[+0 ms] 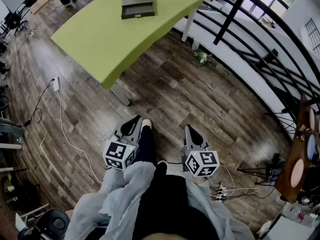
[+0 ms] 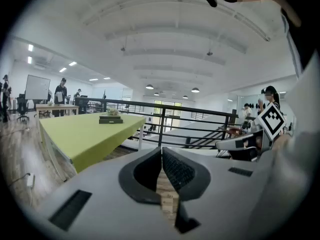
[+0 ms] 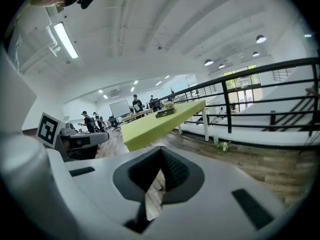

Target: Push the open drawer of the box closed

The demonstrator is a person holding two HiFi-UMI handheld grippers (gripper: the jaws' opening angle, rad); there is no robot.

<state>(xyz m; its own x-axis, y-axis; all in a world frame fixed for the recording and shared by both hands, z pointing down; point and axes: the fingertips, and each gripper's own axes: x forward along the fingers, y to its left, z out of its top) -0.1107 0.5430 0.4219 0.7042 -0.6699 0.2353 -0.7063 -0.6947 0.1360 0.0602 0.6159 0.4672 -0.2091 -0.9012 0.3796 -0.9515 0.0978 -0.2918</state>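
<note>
Left hand-held gripper: jaws together, nothing btwn. Right hand-held gripper: jaws together too, empty. Both are held low by the person's legs, over the wood floor, well apart from the green surface. Box sits at the surface's far end, drawer open, front facing near side.

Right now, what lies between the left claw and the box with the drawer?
In the head view: wood floor, then bare green tabletop up to the box. The left claw is shut and empty.
</note>
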